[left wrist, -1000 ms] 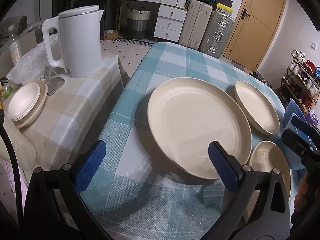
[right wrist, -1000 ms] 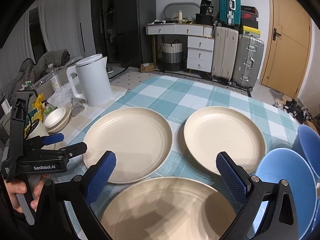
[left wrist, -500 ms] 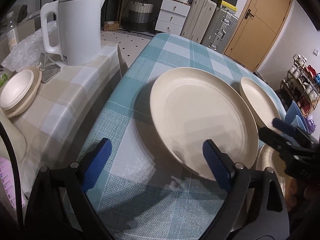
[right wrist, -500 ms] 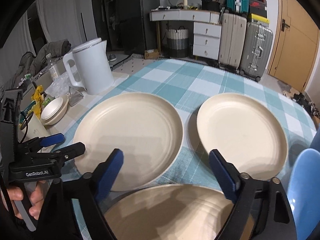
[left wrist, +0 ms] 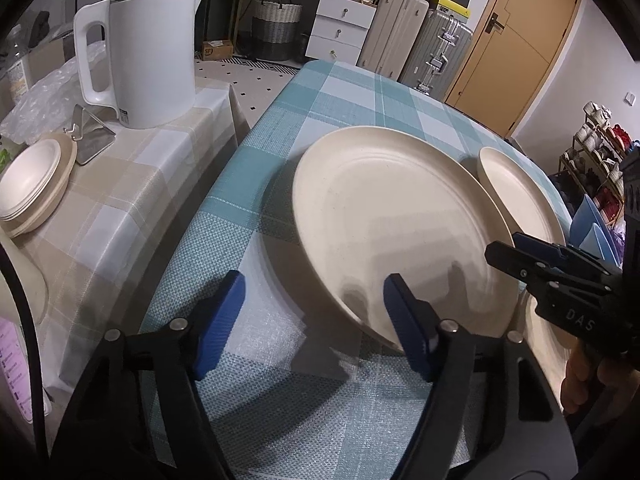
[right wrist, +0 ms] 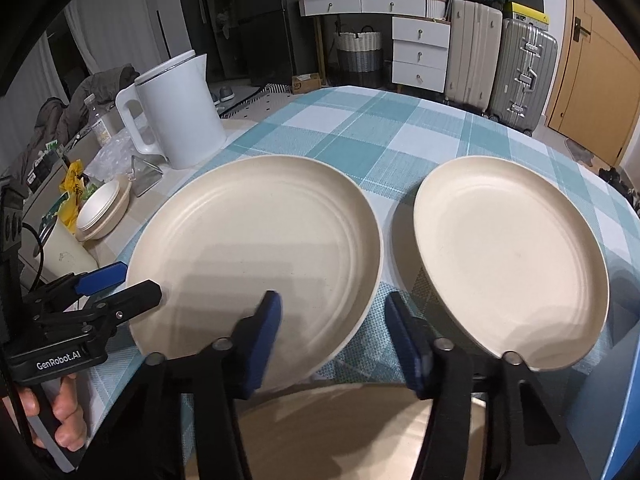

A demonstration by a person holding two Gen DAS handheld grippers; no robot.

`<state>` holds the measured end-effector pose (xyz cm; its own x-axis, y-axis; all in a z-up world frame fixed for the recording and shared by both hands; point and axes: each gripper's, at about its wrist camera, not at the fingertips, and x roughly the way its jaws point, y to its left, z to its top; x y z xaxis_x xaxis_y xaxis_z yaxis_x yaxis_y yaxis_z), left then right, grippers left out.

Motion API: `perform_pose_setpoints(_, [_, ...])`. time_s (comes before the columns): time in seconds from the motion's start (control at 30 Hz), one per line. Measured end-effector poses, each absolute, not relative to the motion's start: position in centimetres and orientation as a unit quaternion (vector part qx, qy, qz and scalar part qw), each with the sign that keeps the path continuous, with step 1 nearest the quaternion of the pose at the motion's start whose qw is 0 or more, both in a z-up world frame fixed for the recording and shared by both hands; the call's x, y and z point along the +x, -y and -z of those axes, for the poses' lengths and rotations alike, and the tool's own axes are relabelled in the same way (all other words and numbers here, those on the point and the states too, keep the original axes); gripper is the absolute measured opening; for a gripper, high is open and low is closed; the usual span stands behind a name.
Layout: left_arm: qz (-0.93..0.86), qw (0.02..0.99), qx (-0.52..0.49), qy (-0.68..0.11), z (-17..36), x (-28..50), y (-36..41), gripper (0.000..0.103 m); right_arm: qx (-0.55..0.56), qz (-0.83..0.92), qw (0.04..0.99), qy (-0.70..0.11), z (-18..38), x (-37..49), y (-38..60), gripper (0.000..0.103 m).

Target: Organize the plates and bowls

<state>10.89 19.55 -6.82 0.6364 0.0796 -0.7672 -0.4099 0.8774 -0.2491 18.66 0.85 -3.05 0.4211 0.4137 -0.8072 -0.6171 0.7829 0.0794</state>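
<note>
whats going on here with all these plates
A person holds tongs in each hand over a checked table. Both have just been closing on the big cream plate: the left tongs straddle its near rim, the right tongs its right rim. Neither grips yet. A second plate lies beside it.

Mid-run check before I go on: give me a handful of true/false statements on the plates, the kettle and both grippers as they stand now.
1. Both grippers hold a plate clear of the table. False: the left gripper and right gripper have just been closing, but their pads press on nothing; the large plate lies flat.
2. The large plate's near rim sits between the left gripper's fingers. True.
3. The white kettle stands on the teal checked tablecloth. False: it stands on the beige-clothed side table.
4. A second cream plate lies beside the large one, apart. True.
5. Small cream dishes are stacked near the kettle. True.
</note>
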Motion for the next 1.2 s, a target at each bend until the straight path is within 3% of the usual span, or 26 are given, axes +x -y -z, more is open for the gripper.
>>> perform_pose_setpoints(0.17, [-0.144,0.882,-0.200,-0.402,6.8,10.8,-19.6,0.054,-0.118,-0.302,0.835,-0.445,3.5,19.0,-1.2,0.043])
perform_pose_setpoints(0.27, [-0.119,0.884,-0.213,-0.398,6.8,10.7,-19.6,0.037,-0.123,-0.293,0.839,-0.441,3.6,19.1,-1.2,0.035])
perform_pose_setpoints(0.37, [-0.107,0.889,-0.204,-0.395,6.7,10.9,-19.0,0.027,-0.126,-0.282,0.844,-0.438,3.6,19.2,-1.1,0.025])
perform_pose_setpoints(0.53, [-0.110,0.890,-0.200,-0.396,6.6,10.9,-18.7,0.027,-0.141,-0.273,0.849,-0.429,3.4,19.1,-1.2,0.020])
perform_pose_setpoints(1.2, [-0.117,0.897,-0.190,-0.382,5.3,10.2,-18.5,0.026,-0.151,-0.271,0.855,-0.415,2.9,18.4,-1.4,0.020])
